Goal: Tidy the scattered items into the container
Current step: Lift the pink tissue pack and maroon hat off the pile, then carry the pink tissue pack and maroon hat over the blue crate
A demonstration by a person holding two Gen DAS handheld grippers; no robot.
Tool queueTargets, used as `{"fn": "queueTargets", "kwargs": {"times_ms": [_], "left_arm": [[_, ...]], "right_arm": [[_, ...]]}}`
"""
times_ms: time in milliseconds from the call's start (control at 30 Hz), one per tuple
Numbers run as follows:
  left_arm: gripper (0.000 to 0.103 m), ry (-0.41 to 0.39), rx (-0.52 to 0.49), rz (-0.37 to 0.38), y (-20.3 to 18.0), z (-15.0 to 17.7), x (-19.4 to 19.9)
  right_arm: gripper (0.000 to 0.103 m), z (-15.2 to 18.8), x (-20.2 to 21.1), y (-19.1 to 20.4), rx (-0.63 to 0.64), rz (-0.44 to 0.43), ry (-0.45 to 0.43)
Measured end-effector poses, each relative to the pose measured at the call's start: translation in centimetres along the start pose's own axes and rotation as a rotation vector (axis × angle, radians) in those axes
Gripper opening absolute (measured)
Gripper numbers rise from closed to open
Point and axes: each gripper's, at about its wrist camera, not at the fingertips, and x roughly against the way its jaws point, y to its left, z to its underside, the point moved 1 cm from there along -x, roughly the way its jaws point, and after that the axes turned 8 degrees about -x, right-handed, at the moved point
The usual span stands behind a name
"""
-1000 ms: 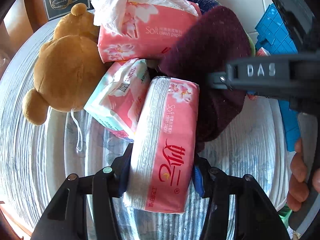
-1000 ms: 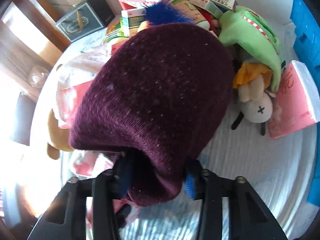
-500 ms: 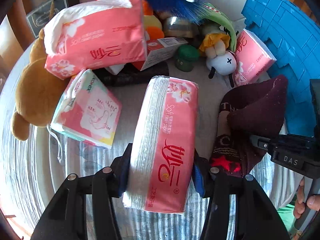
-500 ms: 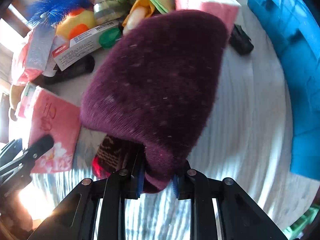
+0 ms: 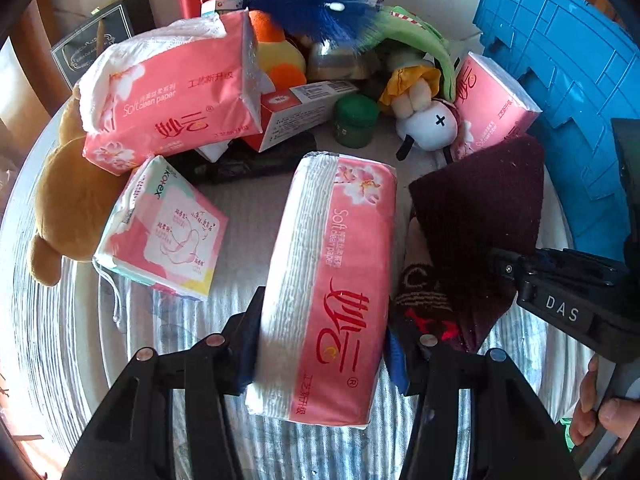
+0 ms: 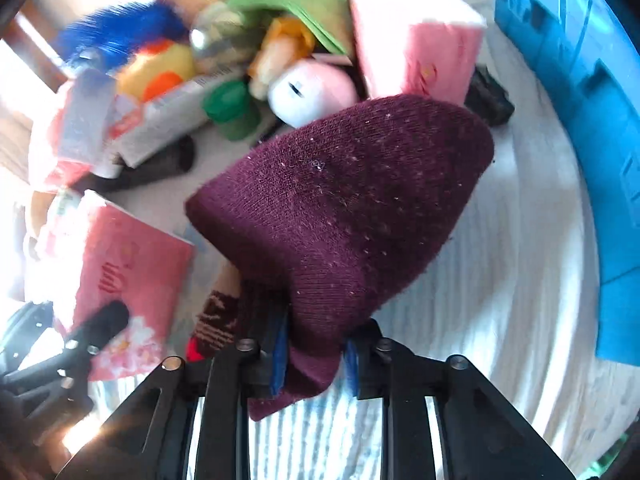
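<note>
My left gripper (image 5: 320, 344) is shut on a pink tissue pack (image 5: 332, 264) and holds it lengthwise above the striped cloth. My right gripper (image 6: 314, 356) grips the rim of a maroon knit hat (image 6: 348, 208), its jaws closing tight on the fabric. The hat (image 5: 480, 216) hangs just right of the tissue pack, with a patterned dark sock (image 5: 424, 296) under it. The blue plastic container (image 5: 560, 92) stands at the right edge, and its wall (image 6: 580, 100) lies beyond the hat in the right wrist view.
A heap fills the back: a brown teddy bear (image 5: 72, 200), a second tissue pack (image 5: 172, 100), a pad pack (image 5: 164, 232), a green jar (image 5: 356, 120), a white plush (image 5: 428, 128), a blue feathery toy (image 5: 312, 4). A third tissue pack (image 5: 492, 108) leans by the container.
Both grippers have shifted right toward the blue container with their loads. The hat has come off the pile and now hangs beside the tissue pack. The right jaws have narrowed.
</note>
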Motion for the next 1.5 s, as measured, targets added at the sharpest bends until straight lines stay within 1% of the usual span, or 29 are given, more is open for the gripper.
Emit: {"fn": "queueTargets", "kwargs": {"times_ms": [200, 367, 467, 500, 633, 767, 867, 1000, 1167, 1333, 1500], "left_arm": [[0.050, -0.102, 0.000, -0.033, -1.0, -1.0, 4.4], [0.050, -0.168, 0.027, -0.078, -1.7, -1.9, 7.8], [0.050, -0.192, 0.061, -0.103, -2.0, -2.0, 9.6], [0.050, -0.197, 0.073, -0.112, -2.1, -1.9, 10.0], [0.050, -0.219, 0.115, -0.148, -2.8, -1.8, 11.4], [0.050, -0.242, 0.148, -0.192, -3.4, -1.3, 12.8], [0.050, -0.254, 0.158, -0.216, -3.8, -0.6, 13.8], [0.050, -0.253, 0.152, -0.214, -3.7, -0.1, 14.3], [0.050, -0.280, 0.139, -0.187, -3.3, -0.4, 15.8], [0.050, -0.335, 0.101, -0.185, -4.4, -2.2, 18.0], [0.050, -0.399, 0.058, -0.178, -7.0, -4.7, 20.8]], "right_arm": [[0.019, 0.2, 5.9, 2.2, 0.103, -0.053, -0.110], [0.019, -0.9, 10.1, 4.5, 0.164, -0.093, -0.173], [0.019, -0.7, 11.6, 3.6, 0.211, -0.125, -0.194], [0.019, -1.5, 12.0, 3.6, 0.227, -0.135, -0.200], [0.019, -2.1, 14.3, 4.2, 0.288, -0.177, -0.210], [0.019, -2.4, 15.6, 4.1, 0.360, -0.199, -0.216], [0.019, -2.0, 16.4, 4.1, 0.408, -0.209, -0.226], [0.019, -1.0, 17.3, 4.4, 0.427, -0.221, -0.233], [0.019, -0.4, 18.7, 4.8, 0.422, -0.201, -0.242], [0.019, -0.7, 21.0, 5.1, 0.452, -0.176, -0.282], [0.019, -2.1, 24.7, 3.8, 0.453, -0.169, -0.355]]}}
